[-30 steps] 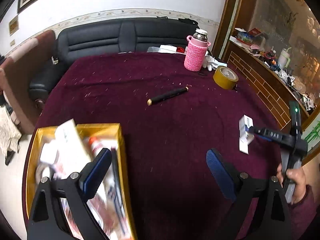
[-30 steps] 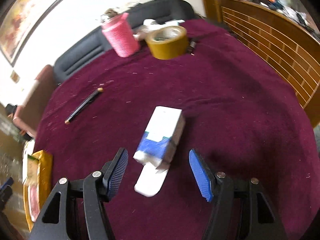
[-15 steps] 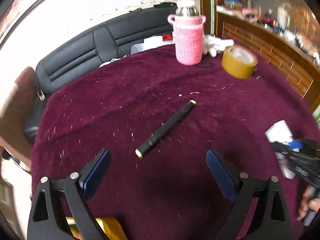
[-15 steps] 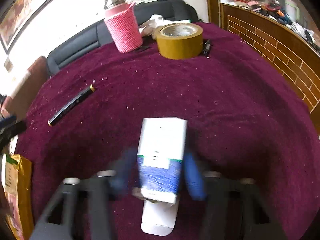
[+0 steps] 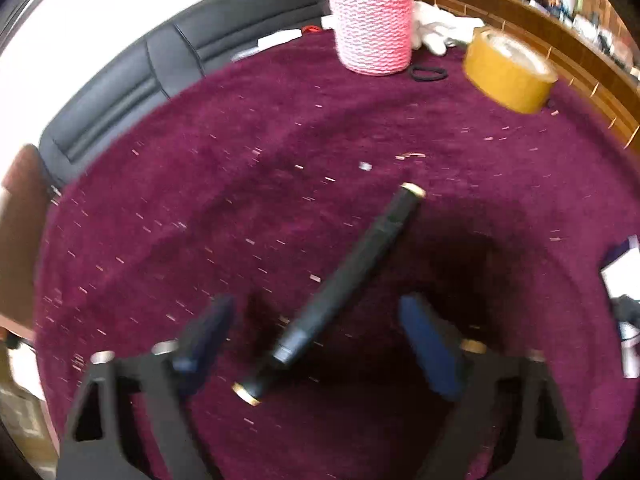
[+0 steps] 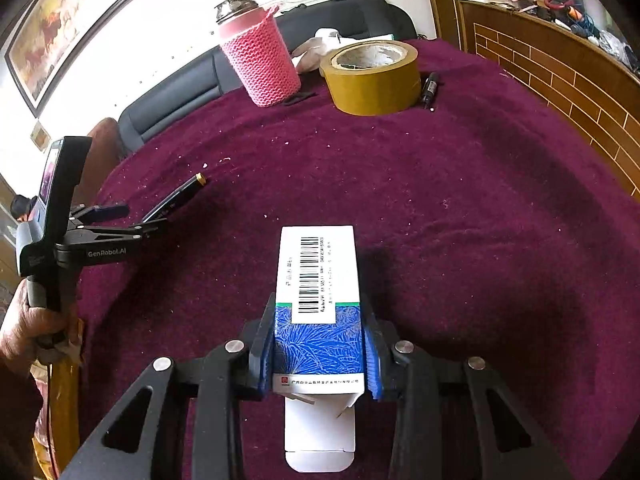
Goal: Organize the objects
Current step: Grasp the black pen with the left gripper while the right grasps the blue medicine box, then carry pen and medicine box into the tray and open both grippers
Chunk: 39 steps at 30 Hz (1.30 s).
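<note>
**Left tool lines up on the pen; right tool has the box**

The left tool (image 5: 316,340) is wide open, straddling the black pen (image 5: 340,284), which lies at a slant on the maroon desk (image 5: 240,140). Its near gold-tipped end sits between the blue pads (image 5: 428,344); neither pad touches it. The view is motion-blurred, so how high the tool rides above the cloth cannot be told.

The right tool (image 6: 318,354) is closed on the blue-and-white box (image 6: 318,292), gripping its blue lower half. The end flap hangs open toward the camera, and the box juts out over the desk.

To take the pen well, I would judge it best to turn the left tool so the pads meet the barrel square across, not along the slant, and to close near the middle so it does not swing. The pile is soft, so the pads likely need to go low to keep the round barrel from rolling out.

Room is good: open cloth surrounds the pen. The pink-sleeved flask (image 6: 260,64), tape roll (image 6: 372,76) and marker (image 6: 429,90) stand well apart at the far side. The desk rim curves close on the right by the wooden wall. The yellow tray (image 6: 60,420), only partly seen at the left edge beside the hand (image 6: 28,336), looks the likely place for both things.
</note>
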### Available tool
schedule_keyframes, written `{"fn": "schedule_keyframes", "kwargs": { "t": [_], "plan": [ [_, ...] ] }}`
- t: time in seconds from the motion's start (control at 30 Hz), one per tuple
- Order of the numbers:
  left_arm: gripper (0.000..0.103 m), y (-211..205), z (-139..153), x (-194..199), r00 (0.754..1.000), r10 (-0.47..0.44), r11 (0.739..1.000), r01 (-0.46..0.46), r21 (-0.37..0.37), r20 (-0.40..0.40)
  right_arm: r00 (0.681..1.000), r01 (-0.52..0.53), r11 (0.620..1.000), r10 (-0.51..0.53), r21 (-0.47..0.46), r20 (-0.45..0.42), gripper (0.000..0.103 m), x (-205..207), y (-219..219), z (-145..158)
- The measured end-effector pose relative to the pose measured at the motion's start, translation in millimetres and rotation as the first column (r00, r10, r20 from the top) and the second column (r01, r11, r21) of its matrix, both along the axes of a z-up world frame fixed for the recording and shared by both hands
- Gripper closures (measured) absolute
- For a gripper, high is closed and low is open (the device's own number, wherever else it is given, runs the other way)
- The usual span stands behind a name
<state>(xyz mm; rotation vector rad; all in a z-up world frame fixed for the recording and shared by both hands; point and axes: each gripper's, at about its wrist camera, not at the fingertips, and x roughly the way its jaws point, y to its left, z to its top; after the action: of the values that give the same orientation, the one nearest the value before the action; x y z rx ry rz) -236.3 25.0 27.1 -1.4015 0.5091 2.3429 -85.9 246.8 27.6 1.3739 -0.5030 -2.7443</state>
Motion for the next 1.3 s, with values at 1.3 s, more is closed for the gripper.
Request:
{"fn": "schedule_keyframes", "kwargs": {
  "t": [1.3],
  "plan": [
    [0.089,-107.0,132.7,270.9,0.962,0.211,0.888,-0.114,0.445,-0.174,0.974,-0.179,0.965,0.146,-0.189,-0.176,0.066,59.0,-34.4,56.4]
  ]
}}
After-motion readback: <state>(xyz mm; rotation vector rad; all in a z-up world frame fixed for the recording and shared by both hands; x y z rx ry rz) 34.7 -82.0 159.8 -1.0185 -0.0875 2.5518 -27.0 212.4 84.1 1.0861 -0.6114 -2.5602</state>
